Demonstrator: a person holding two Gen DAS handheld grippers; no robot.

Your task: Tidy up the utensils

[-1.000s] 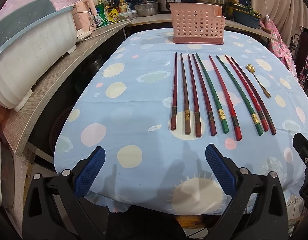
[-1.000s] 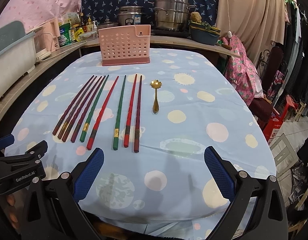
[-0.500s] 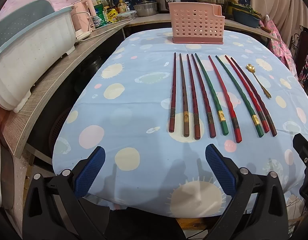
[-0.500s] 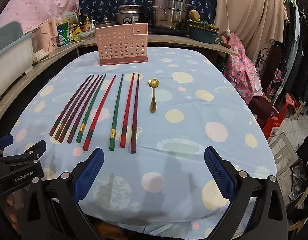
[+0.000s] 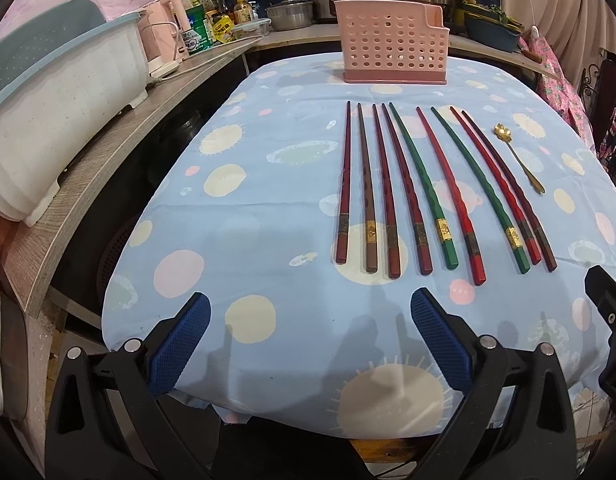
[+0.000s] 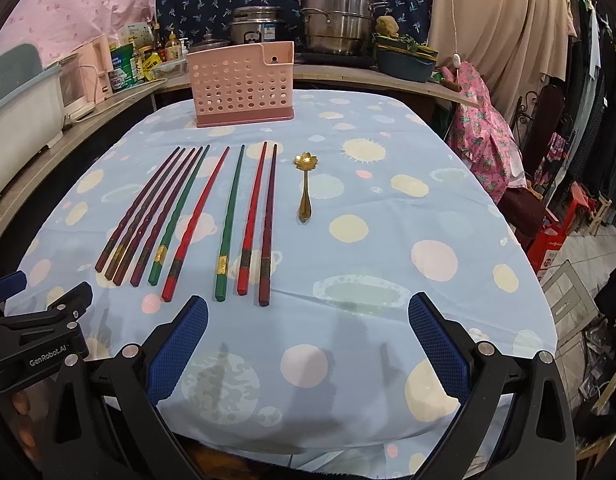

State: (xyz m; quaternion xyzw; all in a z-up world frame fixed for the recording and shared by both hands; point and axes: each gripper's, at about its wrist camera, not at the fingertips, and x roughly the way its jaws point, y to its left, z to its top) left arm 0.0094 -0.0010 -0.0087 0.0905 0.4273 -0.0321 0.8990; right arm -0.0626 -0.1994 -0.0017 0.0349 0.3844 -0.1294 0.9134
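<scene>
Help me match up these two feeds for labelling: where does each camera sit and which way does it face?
Left wrist: behind the open left tongs, near table edge, facing the chopsticks; right tongs at frame right.
Right wrist: behind the open right tongs, facing the gold spoon; left tongs lower left.
Shared: pink basket, chopsticks, spoon, tablecloth.

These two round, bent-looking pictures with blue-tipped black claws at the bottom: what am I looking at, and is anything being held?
No robot here: a person holds a two-finger tool in each hand, each with a wide-angle camera looking along its fingers. One picture comes from the left gripper, the other from the right gripper. Both are open and hold nothing. On the blue spotted tablecloth lie nine long chopsticks side by side, red, green and dark brown, with a small gold flower-shaped spoon beside them. At the far end stands a pink perforated plastic utensil holder, apparently where they will go.
</scene>
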